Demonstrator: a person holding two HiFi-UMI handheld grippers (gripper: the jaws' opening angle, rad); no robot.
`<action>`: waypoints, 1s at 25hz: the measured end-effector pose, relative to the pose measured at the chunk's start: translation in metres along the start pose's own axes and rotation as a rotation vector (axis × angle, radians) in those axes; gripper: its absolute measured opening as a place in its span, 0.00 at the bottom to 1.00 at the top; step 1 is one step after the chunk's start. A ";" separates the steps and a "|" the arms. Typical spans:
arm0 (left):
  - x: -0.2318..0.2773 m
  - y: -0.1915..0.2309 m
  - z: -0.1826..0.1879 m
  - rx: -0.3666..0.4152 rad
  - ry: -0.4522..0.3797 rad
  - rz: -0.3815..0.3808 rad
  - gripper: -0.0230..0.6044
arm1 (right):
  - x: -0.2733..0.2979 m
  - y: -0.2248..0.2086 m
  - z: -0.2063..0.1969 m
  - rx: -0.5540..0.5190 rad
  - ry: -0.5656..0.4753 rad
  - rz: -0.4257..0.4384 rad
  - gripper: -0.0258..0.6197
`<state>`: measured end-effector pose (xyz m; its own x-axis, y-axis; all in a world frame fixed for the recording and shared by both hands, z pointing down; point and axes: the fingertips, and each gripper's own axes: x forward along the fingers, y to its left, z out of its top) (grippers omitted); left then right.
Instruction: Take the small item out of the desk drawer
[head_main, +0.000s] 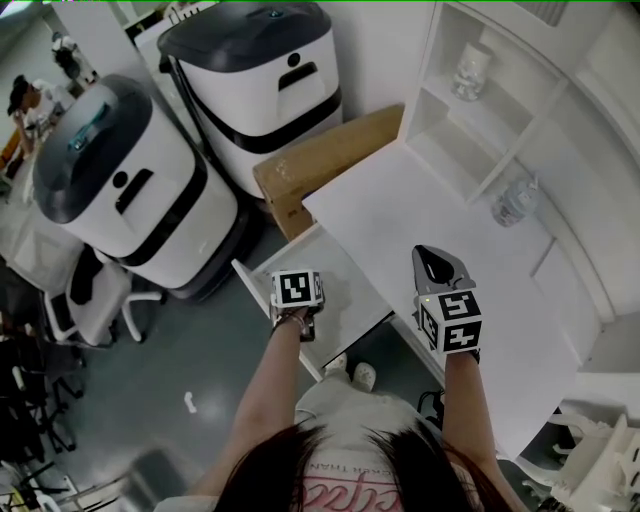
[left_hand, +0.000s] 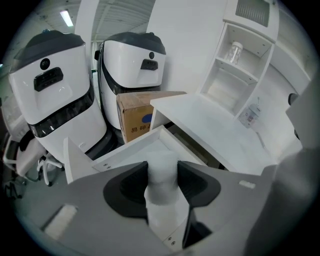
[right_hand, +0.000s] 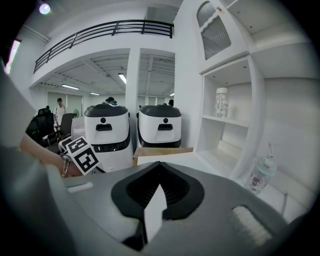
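A small white bottle-shaped item (left_hand: 161, 187) stands upright between the black pads of my left gripper (left_hand: 162, 172), which is shut on it. Just below and beyond it lies the open white desk drawer (left_hand: 142, 150). In the head view the left gripper's marker cube (head_main: 297, 290) hangs over that drawer (head_main: 350, 292), and the item is hidden under it. My right gripper (head_main: 432, 258) hovers over the white desk (head_main: 420, 205), its jaws together and holding nothing. In the right gripper view the right gripper's (right_hand: 157, 192) pads meet.
Two large white-and-black robot units (head_main: 120, 180) (head_main: 260, 70) stand on the floor left of the desk. A cardboard box (head_main: 320, 160) leans against the desk's end. A wall shelf holds a jar (head_main: 470, 70). A pump bottle (head_main: 515, 200) stands on the desk's back right.
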<state>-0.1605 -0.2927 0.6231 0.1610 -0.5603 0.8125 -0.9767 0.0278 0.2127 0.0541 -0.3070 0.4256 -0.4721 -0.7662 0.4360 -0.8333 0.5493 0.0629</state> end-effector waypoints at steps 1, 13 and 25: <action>-0.004 0.000 0.004 0.003 -0.013 0.002 0.35 | 0.000 0.001 0.003 -0.002 -0.006 0.002 0.04; -0.051 -0.007 0.040 0.066 -0.140 0.000 0.35 | -0.007 0.010 0.030 -0.006 -0.085 0.016 0.04; -0.103 -0.015 0.089 0.102 -0.309 -0.004 0.35 | -0.019 0.008 0.069 -0.054 -0.162 0.009 0.04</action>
<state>-0.1754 -0.3090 0.4886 0.1296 -0.7852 0.6055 -0.9879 -0.0496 0.1471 0.0367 -0.3114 0.3560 -0.5231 -0.8028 0.2861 -0.8143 0.5699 0.1102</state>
